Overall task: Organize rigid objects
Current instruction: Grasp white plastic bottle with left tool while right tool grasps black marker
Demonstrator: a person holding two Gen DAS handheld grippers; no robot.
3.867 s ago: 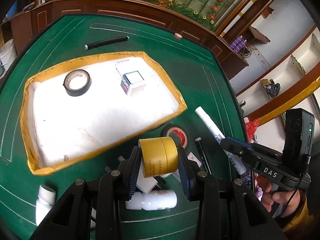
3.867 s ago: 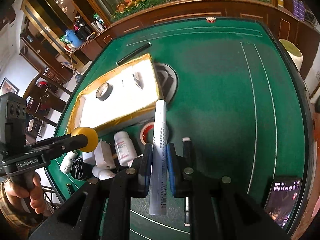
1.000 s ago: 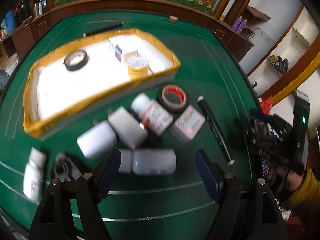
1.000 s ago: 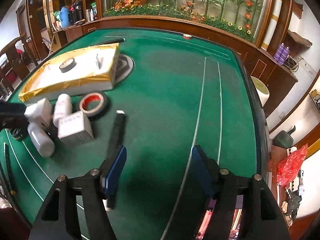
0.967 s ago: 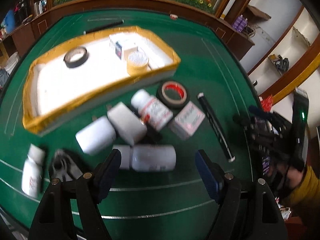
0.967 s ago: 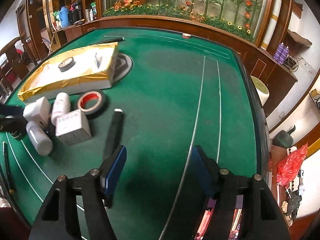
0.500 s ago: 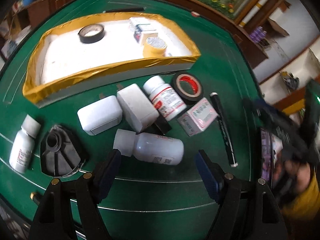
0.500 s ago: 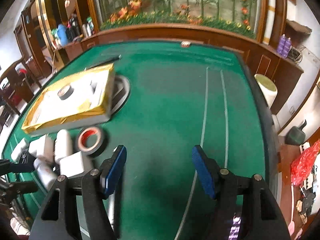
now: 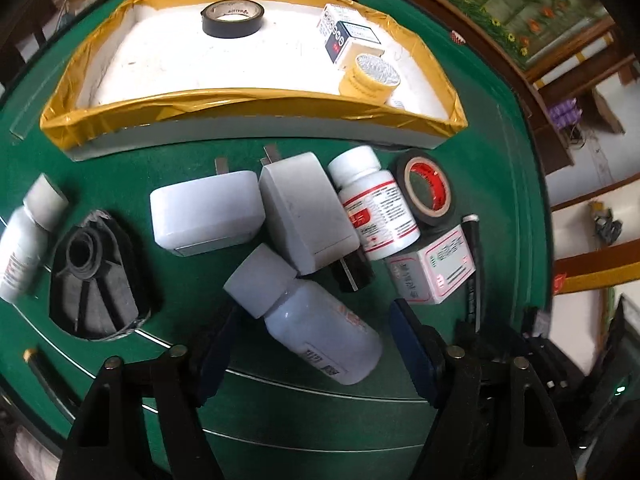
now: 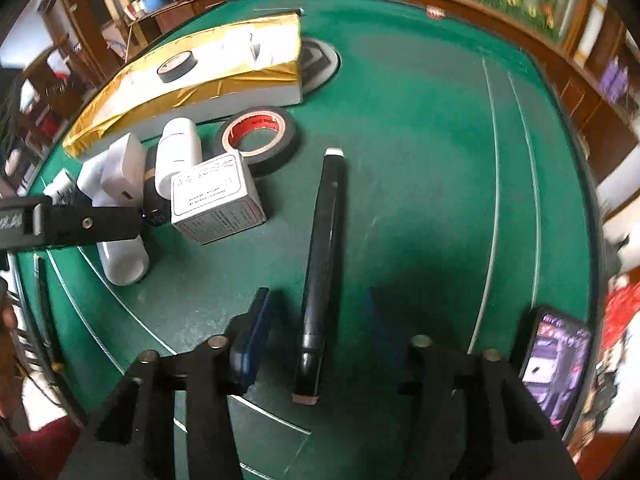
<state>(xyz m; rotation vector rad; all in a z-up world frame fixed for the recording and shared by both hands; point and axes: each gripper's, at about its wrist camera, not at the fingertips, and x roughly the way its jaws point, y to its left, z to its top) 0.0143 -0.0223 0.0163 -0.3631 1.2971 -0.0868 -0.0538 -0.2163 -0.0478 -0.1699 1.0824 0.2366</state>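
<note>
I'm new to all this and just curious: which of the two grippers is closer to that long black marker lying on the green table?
Right. The right gripper is open and straddles the near end of the black marker. The left gripper is open over a white bottle, off to the marker's left.

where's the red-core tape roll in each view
Left wrist: red-core tape roll lies right of centre, just below the gold-edged tray and beside a labelled pill bottle.
Right wrist: it lies upper left of centre, just below the tray.
Shared landmark: the small white box.
</note>
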